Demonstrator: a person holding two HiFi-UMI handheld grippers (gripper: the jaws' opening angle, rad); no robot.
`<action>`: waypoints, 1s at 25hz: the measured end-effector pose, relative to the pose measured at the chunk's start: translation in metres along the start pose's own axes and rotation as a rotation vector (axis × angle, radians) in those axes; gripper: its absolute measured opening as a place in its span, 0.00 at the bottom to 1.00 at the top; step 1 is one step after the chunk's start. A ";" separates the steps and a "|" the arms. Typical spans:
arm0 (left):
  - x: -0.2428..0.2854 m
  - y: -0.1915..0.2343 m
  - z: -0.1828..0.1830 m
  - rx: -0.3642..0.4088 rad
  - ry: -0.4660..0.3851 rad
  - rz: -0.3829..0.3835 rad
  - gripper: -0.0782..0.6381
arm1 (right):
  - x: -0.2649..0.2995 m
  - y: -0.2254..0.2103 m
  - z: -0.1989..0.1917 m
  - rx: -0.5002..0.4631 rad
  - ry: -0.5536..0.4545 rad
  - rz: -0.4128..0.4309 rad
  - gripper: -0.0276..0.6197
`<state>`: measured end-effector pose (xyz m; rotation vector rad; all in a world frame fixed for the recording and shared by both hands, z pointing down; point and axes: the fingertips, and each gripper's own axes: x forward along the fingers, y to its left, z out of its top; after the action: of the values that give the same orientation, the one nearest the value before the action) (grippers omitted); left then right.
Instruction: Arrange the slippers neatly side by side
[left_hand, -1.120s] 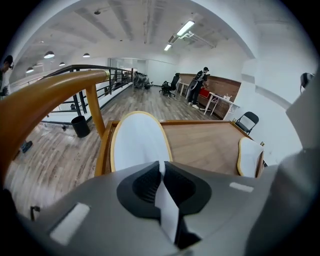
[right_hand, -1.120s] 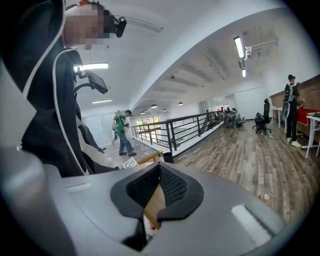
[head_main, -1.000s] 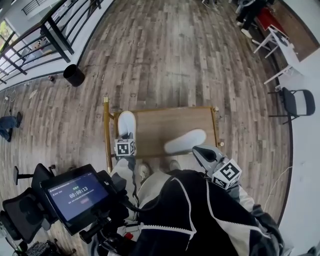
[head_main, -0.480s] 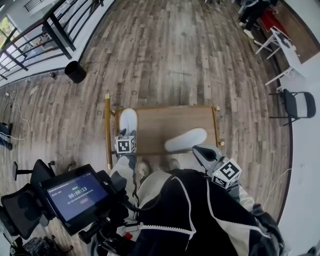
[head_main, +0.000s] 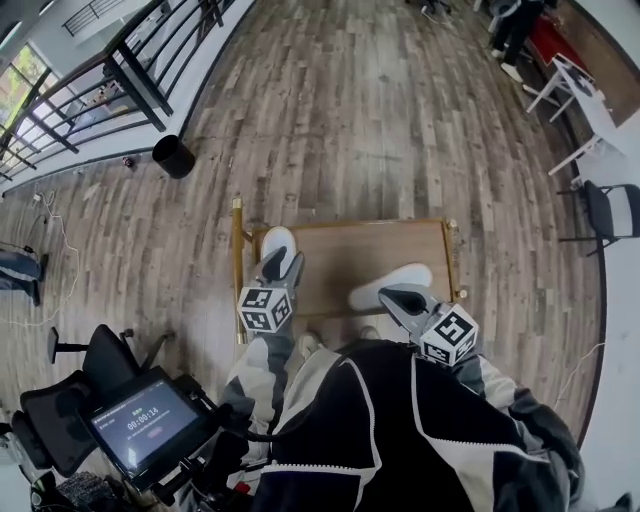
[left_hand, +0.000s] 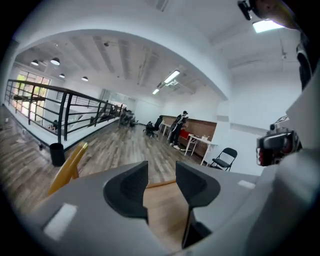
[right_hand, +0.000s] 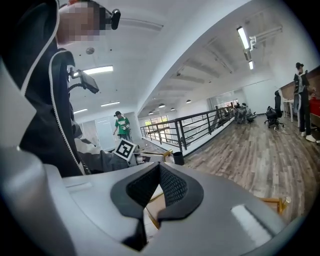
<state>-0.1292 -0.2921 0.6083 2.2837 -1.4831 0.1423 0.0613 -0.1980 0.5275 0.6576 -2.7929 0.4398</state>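
my left gripper (head_main: 280, 268): jaws apart, just popped open then eased in a bit, nothing between | white slipper (head_main: 279, 242) just past its tips on the wooden table (head_main: 350, 250) | my right gripper (head_main: 386, 297): jaws pinched together, empty | second white slipper (head_main: 396, 283) slanted right at its tips | tablet (head_main: 146, 424) timer reads 00:00:14 lol

The left gripper (head_main: 283, 264) hides the near end of one slipper (head_main: 278, 240)
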 end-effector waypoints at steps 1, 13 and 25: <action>-0.003 -0.013 0.013 0.026 -0.035 -0.026 0.38 | 0.006 -0.003 0.000 -0.004 -0.007 0.013 0.05; -0.055 -0.114 0.082 0.073 -0.245 -0.259 0.14 | 0.042 -0.026 0.010 -0.037 -0.078 0.040 0.05; -0.047 -0.144 0.060 0.076 -0.160 -0.424 0.14 | 0.032 -0.018 0.002 -0.033 -0.124 -0.041 0.05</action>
<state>-0.0292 -0.2255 0.4988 2.6660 -1.0422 -0.1114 0.0417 -0.2269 0.5399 0.7578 -2.8895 0.3556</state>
